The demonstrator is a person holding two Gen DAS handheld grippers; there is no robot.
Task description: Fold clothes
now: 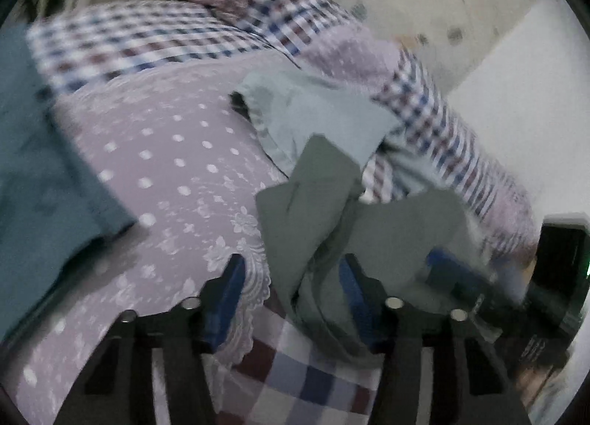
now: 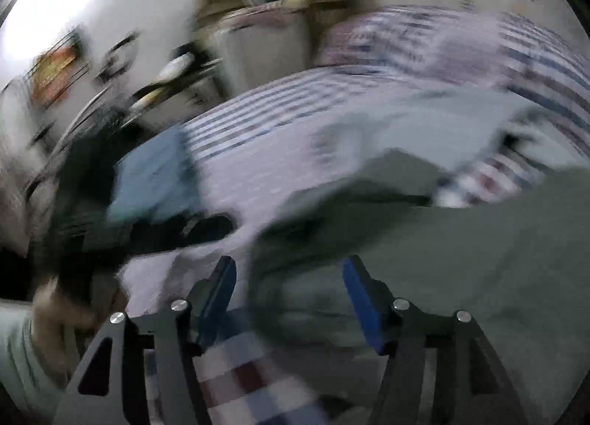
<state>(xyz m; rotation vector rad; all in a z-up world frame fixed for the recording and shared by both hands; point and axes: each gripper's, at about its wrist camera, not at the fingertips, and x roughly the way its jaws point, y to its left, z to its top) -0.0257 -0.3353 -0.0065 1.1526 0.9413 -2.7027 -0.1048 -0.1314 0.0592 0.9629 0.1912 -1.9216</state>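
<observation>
Left gripper (image 1: pixel 291 273): jaws spread wide, blue-padded fingers (image 1: pixel 230 288) to either side of a bunched fold of the grey-green garment (image 1: pixel 313 211), which lies loose between them without being pinched. Far left of the left wrist view, a folded teal cloth (image 1: pixel 40 174) rests on the mauve dotted cover (image 1: pixel 166 152), whose lace edge overlaps a checked sheet (image 1: pixel 295 373) just below the gripper. Centre, a pale blue garment (image 1: pixel 313 111) lies crumpled beyond the grey-green one, touching it. Behind and to the right, a checked blanket (image 1: pixel 140 41) runs across the bed. At the right edge, the other gripper's blue pad and dark body appear, resting against the same grey-green garment.

Right gripper (image 2: pixel 289 277): jaws likewise wide, fingers (image 2: pixel 359 296) straddling the grey-green garment's rounded edge (image 2: pixel 442 259), nothing clamped. This view is heavily blurred. From left: a hand (image 2: pixel 66 299) on the dark body of the left gripper, the teal cloth (image 2: pixel 155 174), then striped-looking bedding (image 2: pixel 276 122), with the pale blue garment (image 2: pixel 424 122) to the right.
</observation>
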